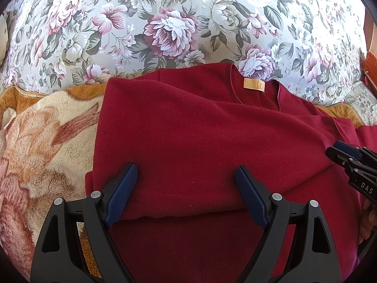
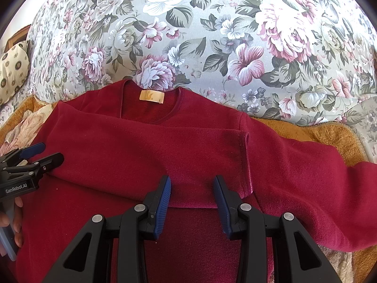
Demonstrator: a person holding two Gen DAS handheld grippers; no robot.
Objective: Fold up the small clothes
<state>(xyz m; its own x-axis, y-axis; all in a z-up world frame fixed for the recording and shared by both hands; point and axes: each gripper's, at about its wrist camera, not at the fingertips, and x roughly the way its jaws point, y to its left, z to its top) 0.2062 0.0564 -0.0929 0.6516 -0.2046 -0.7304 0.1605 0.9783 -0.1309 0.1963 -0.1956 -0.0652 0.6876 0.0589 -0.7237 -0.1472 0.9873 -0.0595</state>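
"GenRobot.AI" on left gripper (image 2: 40, 154)

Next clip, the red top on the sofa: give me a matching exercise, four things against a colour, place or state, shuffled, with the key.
Things:
1. red top
2. neck label
3. left sleeve
4. sofa back

Descriptions:
A. floral print, behind the garment
B. dark red, lying flat on a plush blanket
C. folded across the chest
D. tan, inside the collar

Pairs: 1-B, 2-D, 3-C, 4-A
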